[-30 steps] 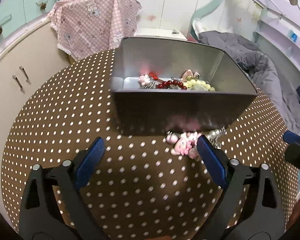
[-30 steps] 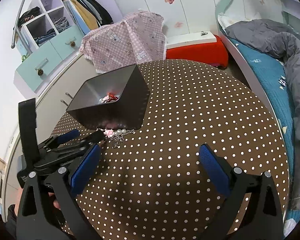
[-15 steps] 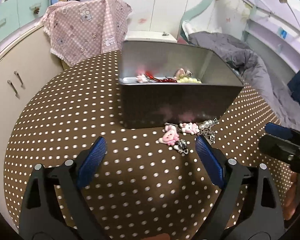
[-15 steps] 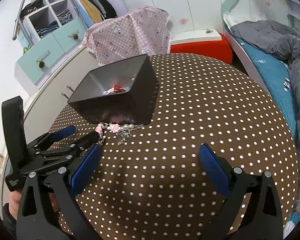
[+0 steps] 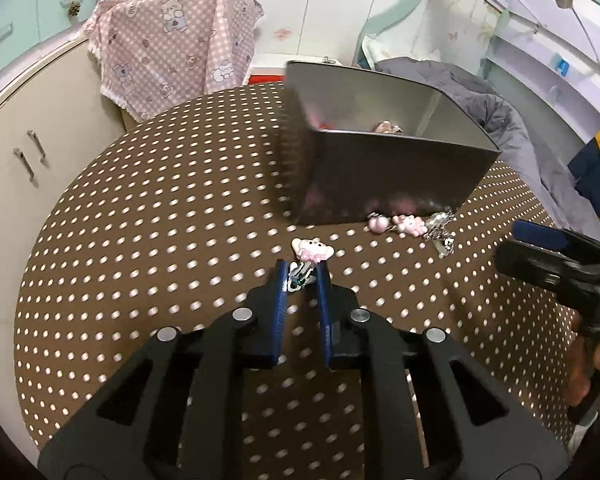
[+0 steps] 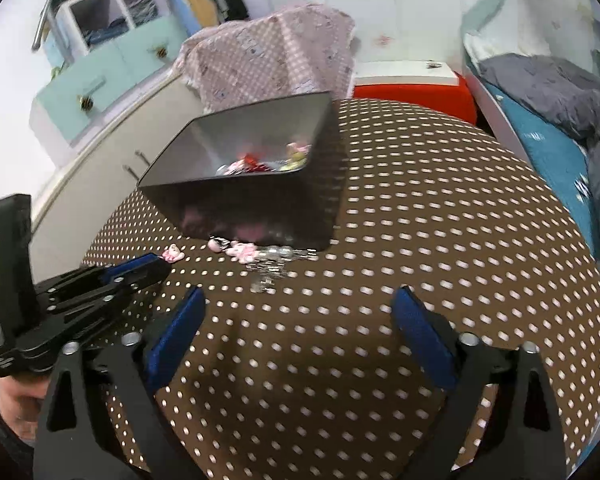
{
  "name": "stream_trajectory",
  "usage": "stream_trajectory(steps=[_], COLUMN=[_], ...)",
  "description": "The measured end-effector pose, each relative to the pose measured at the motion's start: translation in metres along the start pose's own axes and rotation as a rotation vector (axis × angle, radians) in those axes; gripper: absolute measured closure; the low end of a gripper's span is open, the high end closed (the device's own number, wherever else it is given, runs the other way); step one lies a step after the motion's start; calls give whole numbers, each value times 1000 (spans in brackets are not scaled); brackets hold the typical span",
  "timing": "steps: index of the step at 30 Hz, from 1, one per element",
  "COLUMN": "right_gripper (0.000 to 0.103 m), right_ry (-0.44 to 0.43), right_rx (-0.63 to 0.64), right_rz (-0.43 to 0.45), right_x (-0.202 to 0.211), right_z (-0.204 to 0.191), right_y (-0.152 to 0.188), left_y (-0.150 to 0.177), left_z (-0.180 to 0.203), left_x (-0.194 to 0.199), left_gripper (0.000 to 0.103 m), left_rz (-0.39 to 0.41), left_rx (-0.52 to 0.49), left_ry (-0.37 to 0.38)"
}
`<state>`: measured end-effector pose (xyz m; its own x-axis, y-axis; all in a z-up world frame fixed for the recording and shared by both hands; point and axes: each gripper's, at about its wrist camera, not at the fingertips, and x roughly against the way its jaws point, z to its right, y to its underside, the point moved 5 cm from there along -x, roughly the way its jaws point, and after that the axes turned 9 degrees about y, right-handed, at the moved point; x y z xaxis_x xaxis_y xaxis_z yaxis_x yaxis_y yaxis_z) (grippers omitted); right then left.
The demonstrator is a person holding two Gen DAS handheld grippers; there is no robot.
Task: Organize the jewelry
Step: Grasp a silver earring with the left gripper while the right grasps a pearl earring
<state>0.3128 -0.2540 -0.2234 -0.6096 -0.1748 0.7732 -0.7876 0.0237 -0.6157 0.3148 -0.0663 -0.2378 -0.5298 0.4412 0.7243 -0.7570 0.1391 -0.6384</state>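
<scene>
Count: two grippers (image 5: 302,276) (image 6: 296,322), one metal tin (image 5: 384,178), one brown dotted table (image 5: 160,240), three pink charms (image 5: 312,249) outside tin, tin contents uncountable.

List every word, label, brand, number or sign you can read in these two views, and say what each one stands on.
None can be read.
Pink checked cloth: printed bears only, no words.
Wall: butterfly stickers only.
Blue bedding: small white marks, too blurred to read.
Metal box: no label visible.

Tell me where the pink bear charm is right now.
In the left wrist view, the pink bear charm lies on the dotted tablecloth just beyond the left gripper, in front of the metal box.
</scene>
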Motion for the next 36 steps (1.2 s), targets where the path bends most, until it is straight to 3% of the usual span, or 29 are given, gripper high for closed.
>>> stream_trajectory(steps=[3,5,6,7,8,9,11,12,16,17,27,36], right_gripper=[41,46,55,61,76,88,94,94,97,97,99,99], right_ry=[9,47,67,87,114,119,112,108,60,39,-41,-137], right_rx=[46,77,104,126,163,178,207,208,161,146,82,67], right_rz=[-21,-6,-1,4,9,10,7,9,2,-3,7,118], right_x=[-16,-21,-24,-25,-26,-26,-22,-21,-8,-3,34,79], right_z=[-16,-21,-25,-28,-31,-32,-33,-33,-20,-16,-3,-13], right_y=[-3,-5,-6,-6,-5,-4,3,7,22,27,47,10], left_y=[-4,-5,-6,-8,-10,-12,-12,-11,-10,-8,10,-1], left_z=[-6,-6,-4,-2,0,0,2,2,1,2,7,10], left_x=[-2,-4,-5,-5,-4,-4,-7,-11,-10,-9,8,47], left_gripper=[88,86,76,49,35,30,34,56,86,90,90,90], left_rz=[5,1,-1,0,16,25,11,-7,-9,-13,-15,57], left_rx=[1,-4,-8,-15,-29,-37,-46,-42,-40,-44,-38,-34], left_ry=[0,-4,-2,3,-25,-40,-14,-6,28,41,97,134])
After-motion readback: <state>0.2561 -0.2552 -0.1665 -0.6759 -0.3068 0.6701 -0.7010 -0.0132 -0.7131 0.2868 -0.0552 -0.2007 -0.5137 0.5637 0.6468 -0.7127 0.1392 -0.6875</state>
